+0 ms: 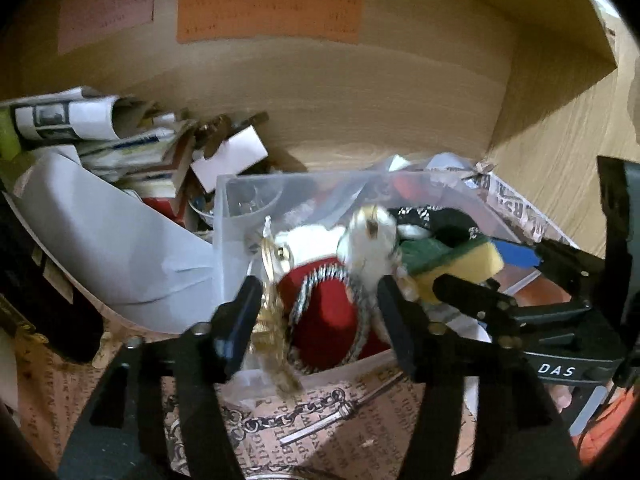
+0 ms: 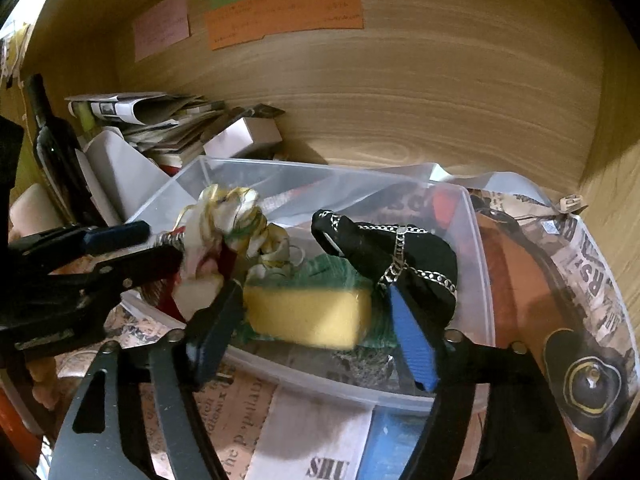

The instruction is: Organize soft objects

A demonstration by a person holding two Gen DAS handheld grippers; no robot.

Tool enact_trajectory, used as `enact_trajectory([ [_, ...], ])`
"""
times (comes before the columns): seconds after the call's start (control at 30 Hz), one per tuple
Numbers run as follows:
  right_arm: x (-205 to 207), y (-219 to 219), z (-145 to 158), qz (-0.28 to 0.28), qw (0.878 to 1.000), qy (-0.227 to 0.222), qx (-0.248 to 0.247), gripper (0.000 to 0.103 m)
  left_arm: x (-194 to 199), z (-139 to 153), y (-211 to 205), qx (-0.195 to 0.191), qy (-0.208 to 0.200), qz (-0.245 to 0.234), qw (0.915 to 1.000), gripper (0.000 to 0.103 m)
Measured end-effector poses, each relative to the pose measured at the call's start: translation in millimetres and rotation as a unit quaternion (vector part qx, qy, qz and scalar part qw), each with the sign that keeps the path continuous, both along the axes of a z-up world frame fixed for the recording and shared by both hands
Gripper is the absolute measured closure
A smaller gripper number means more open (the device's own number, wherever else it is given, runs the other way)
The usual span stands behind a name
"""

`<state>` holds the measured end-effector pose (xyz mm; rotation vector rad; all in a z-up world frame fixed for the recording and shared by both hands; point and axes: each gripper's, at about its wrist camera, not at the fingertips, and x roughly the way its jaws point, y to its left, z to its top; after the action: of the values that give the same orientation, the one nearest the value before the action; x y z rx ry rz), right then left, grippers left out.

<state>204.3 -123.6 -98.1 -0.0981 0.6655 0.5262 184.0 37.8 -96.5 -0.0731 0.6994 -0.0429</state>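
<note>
Inside the clear bin (image 2: 478, 264), our left gripper (image 1: 320, 304) straddles the red pouch (image 1: 328, 320), jaws apart; our right gripper (image 2: 320, 320) straddles the yellow sponge (image 2: 304, 316), likewise apart.

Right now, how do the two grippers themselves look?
Both are black two-finger tools with silver pivot screws. The right gripper has blue finger pads; in the left view its body carries white letters "DAS". The left gripper also shows bluish pads.
</note>
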Motion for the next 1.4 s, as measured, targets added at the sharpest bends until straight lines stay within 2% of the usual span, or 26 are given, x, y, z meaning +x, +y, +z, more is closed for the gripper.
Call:
enact_trajectory([
  [0.27,-18.0,-9.3,19.8,0.003,0.999,-0.029,0.019,0.029,-21.6,26.1,-0.1,-0.008,-0.031,-0.001,0.9995,0.038],
  [0.57,-69.5,-33.2,76.7,-0.006,0.991,-0.121,0.06,0.028,-65.8,75.7,-12.4,0.0,-0.118,-0.008,0.993,0.034],
  [0.8,-106.9,-44.7,104.2,-0.012,0.98,-0.178,0.084,0.022,-103.1,105.1,-21.8,0.004,-0.178,-0.012,0.984,0.022],
  [1.13,-141.0,-46.5,111.4,-0.006,0.974,-0.207,0.091,0.018,-143.9,120.7,-32.7,0.009,-0.219,-0.005,0.9756,0.009],
  [1.2,-145.4,-47.1,111.2,-0.006,0.973,-0.211,0.092,0.013,-147.9,121.1,-33.7,0.009,-0.223,-0.004,0.9749,0.006],
  [1.27,-149.7,-47.6,111.5,-0.011,0.971,-0.217,0.094,0.004,-151.3,121.3,-33.8,0.008,-0.224,-0.005,0.9745,0.006],
  [1.4,-156.7,-48.1,111.8,-0.016,0.969,-0.226,0.095,0.001,-156.1,121.8,-35.2,0.011,-0.229,-0.003,0.9734,0.002],
])
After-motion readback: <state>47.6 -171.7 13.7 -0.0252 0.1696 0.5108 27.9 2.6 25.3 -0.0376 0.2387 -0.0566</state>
